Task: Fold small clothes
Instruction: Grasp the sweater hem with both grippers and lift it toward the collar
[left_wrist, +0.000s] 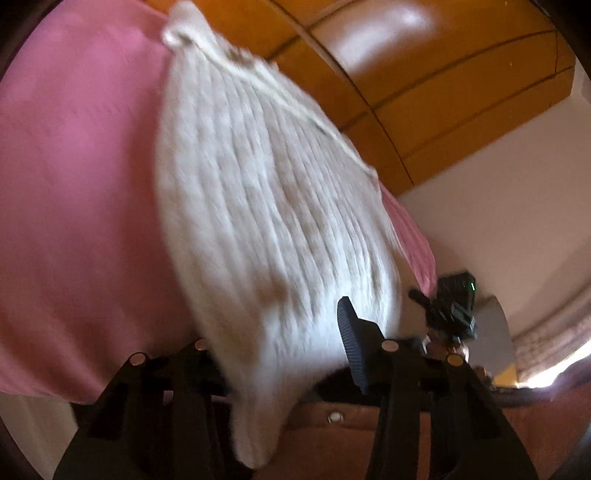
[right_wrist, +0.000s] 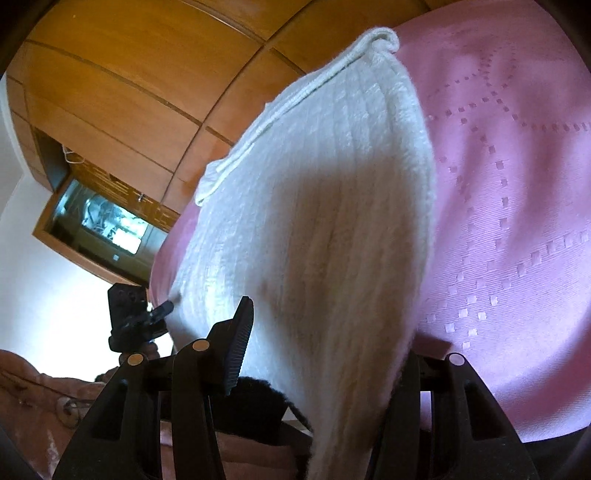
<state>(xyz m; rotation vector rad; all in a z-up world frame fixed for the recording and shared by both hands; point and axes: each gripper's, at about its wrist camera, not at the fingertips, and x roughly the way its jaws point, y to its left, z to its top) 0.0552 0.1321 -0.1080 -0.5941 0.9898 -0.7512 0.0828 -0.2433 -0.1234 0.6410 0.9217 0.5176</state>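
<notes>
- Two handheld grippers work one small garment over a pink bedspread (right_wrist: 517, 184), a smooth woven cloth with dotted lines of small raised squares crossing it.
- Behind the bed stands an orange-brown wooden wardrobe (right_wrist: 129, 92), glossy, with grooved panel lines.
- The white knitted garment (left_wrist: 258, 221) lies on the bedspread with its near end lifted toward both cameras; it is thick, ribbed lengthwise and fuzzy, and a twisted cord (right_wrist: 280, 110) runs along its far edge.
- The left gripper (left_wrist: 273, 354) straddles the near hem: one ribbed black pad (left_wrist: 351, 343) is exposed beside the knit, the other is hidden under it. Whether the pads press on the fabric cannot be told.
- The right gripper (right_wrist: 317, 343) stands likewise at the other near corner, one grooved pad (right_wrist: 238, 343) showing, its partner covered by cloth; its grip cannot be told either.
- Judged step: taking hold of the near hem by both corners to start a fold.
- Next move calls for a secure pinch on both corners, then an even lift and carry toward the corded edge, keeping the hem straight so the soft knit does not sag or bunch.
</notes>
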